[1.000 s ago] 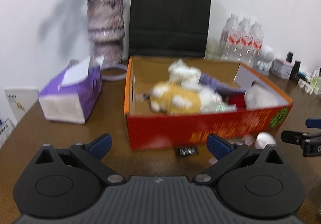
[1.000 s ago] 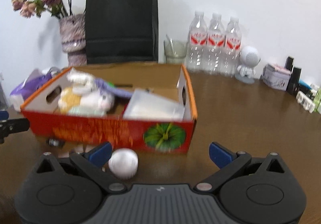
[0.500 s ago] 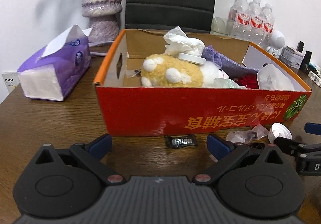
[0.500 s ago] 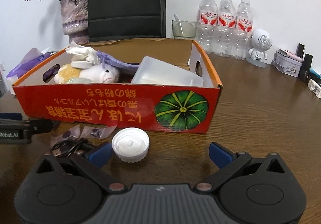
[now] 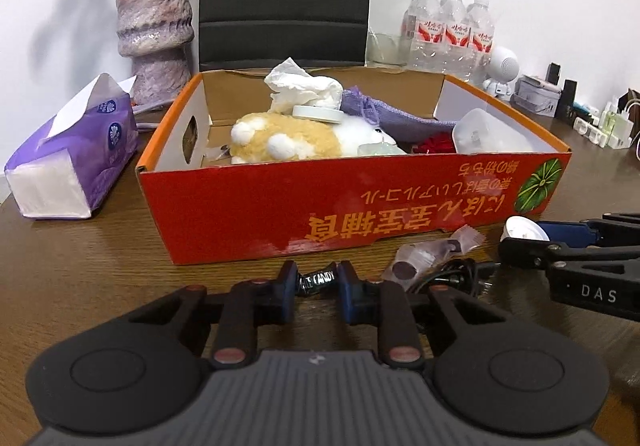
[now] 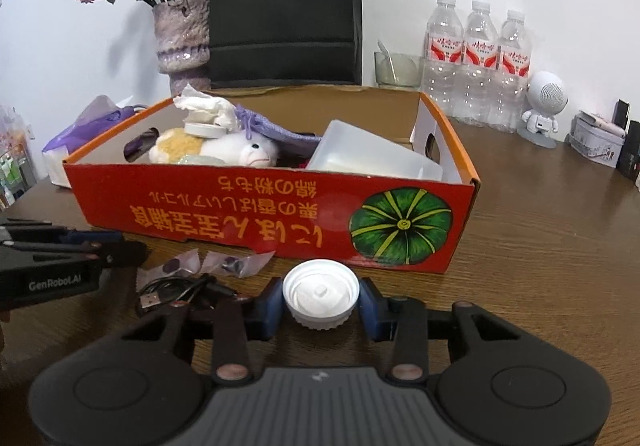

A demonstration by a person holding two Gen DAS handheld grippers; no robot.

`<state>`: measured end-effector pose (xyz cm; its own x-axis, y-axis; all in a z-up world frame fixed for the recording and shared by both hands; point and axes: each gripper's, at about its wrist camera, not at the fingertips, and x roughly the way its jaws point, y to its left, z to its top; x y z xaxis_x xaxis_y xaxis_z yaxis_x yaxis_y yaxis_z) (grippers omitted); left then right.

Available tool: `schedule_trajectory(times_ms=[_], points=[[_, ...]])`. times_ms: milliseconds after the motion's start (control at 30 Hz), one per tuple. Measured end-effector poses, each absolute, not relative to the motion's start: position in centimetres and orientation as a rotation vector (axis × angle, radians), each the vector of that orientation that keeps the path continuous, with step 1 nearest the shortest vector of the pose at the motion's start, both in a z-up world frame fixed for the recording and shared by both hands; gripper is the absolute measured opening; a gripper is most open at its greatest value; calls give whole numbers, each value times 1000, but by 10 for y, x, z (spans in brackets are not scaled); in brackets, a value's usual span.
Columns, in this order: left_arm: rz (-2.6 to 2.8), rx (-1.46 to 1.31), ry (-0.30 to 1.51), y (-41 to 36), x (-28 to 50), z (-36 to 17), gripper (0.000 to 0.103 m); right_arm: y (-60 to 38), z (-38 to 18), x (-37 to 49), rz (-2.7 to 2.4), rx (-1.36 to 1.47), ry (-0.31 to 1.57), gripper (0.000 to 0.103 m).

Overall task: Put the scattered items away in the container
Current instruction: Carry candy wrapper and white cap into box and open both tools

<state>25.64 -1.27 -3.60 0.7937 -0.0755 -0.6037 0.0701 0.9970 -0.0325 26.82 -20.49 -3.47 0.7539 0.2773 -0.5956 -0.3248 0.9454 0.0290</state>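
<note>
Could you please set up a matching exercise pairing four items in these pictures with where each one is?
Items:
1. white cap
2. candy wrapper
3. plush toy
4. tissue pack

Places:
A. inside the orange box
B. between the fingers of the left hand-held gripper
C. on the table beside the box
D. between the fingers of the right hand-held gripper

Pairs: 1-D, 2-B, 3-A, 4-C

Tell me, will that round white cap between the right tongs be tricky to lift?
Probably not. The white cap looks like thin plastic, so likely light and stiff. Its ribbed rim should give the closing right tongs some bite, though the round edge could squirt out if pinched off-centre. Lying flat on the table, it seems unlikely to roll.
</note>
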Motion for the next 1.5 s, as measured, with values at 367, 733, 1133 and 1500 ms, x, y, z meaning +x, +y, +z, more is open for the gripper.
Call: schedule_trajectory(times_ms=[367,733,1133,1500], points=[[-88,-24,605,-9,241,-28,23,-207,-28,259,329,-67,592,39],[-137,-37,524,-12,222,-1,23,-202,-6,242,353,-92,507,39],[-149,-28,411,-10,235,41,23,-191,28,243,370,-135,400,39],[-112,-113,359,2,274,57,23,-176,51,279,378,-111,355,39]])
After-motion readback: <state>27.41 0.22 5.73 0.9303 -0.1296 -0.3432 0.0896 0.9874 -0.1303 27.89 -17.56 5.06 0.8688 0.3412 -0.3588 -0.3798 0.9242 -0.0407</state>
